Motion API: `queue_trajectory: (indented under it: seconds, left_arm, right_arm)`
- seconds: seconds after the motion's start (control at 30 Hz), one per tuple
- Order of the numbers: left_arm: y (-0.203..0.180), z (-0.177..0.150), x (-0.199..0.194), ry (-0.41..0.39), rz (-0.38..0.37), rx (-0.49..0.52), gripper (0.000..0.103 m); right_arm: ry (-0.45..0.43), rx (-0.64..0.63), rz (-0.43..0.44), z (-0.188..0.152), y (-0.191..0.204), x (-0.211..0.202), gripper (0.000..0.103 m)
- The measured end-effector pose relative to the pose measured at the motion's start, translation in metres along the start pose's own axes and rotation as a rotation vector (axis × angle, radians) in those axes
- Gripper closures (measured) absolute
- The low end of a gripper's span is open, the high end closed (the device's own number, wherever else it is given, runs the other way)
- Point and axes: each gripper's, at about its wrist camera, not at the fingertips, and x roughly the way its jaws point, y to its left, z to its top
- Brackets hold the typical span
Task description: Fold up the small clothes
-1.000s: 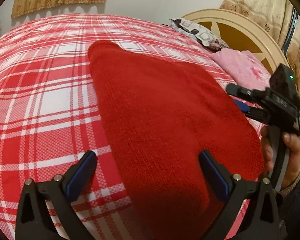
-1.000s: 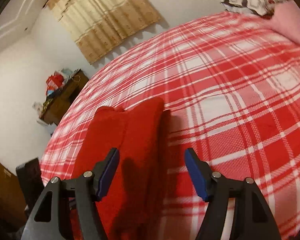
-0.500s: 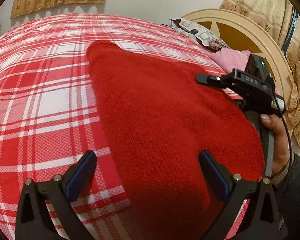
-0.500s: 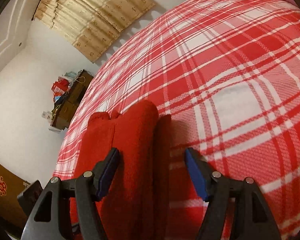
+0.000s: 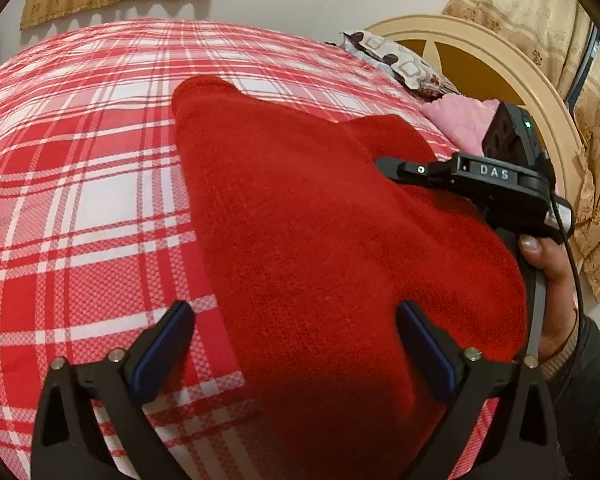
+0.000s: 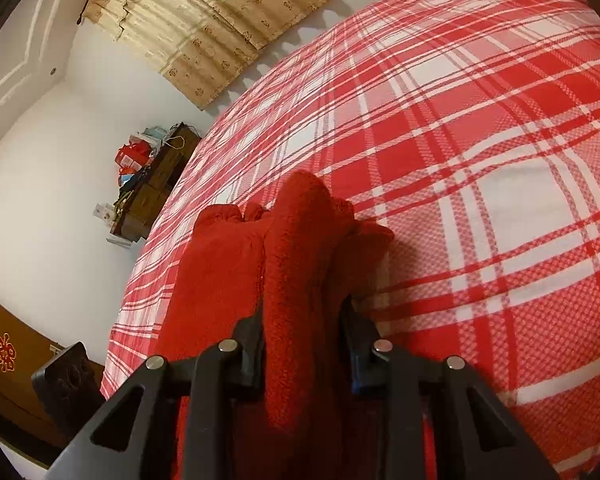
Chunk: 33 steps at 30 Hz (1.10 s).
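A red knitted garment (image 5: 320,240) is observed lying on a bed covered by a red-and-white plaid bedsheet (image 5: 80,184), spread lengthwise from the near edge toward the far side, with a narrower end farthest from the left wrist camera. The left gripper (image 5: 296,344) is seen above the near part of the garment with its jaws spread wide; one blue-padded finger (image 5: 162,350) is placed over the bedsheet just beside the garment's edge, the other over the knit itself, and nothing is held between them. The right gripper (image 6: 306,344) is recorded with its jaws pressed onto a raised fold of the red knit, the fabric being bunched up between the two fingers and rising ahead of them. In the left wrist view the right gripper's black body, marked "DAS", is seen at the garment's right edge, held by the person's right hand (image 5: 548,280). A patterned pillow (image 5: 396,64) and a pink cloth (image 5: 460,120) are noted by the cream headboard (image 5: 512,64). Beige curtains (image 6: 204,20) and a cluttered dark wooden cabinet (image 6: 152,188) are noted beyond the bed.
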Motion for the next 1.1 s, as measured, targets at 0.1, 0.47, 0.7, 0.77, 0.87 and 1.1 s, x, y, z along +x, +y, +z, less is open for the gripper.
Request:
queue_trajectory:
  seconds: [0.1,0.47,0.7,0.77,0.87,1.1]
  left_arm:
    - [-0.002,-0.002,-0.004,0.001,-0.05,-0.011,0.028]
    - [-0.021,-0.011,-0.039,-0.051,0.074,0.093,0.062]
    - [-0.015,-0.026,-0.08,-0.082,0.094,0.09,0.062]
    - [-0.01,-0.031,-0.09,-0.083,0.1,0.075,0.063]
    - [0.0,-0.041,-0.106,-0.096,0.106,0.045,0.063]
    - [0.022,-0.063,-0.138,-0.115,0.131,-0.006,0.064]
  right_arm:
    - [-0.017,-0.01,-0.009,-0.003,0.006,-0.002,0.074]
    - [-0.1,-0.057,-0.01,-0.01,0.034,-0.028,0.077]
    - [-0.101,-0.091,0.017,-0.025,0.062,-0.036,0.077]
    - [-0.097,-0.097,0.032,-0.033,0.07,-0.036,0.077]
    - [-0.086,-0.104,0.057,-0.046,0.085,-0.032,0.077]
    - [-0.053,-0.12,0.113,-0.072,0.121,-0.013,0.077]
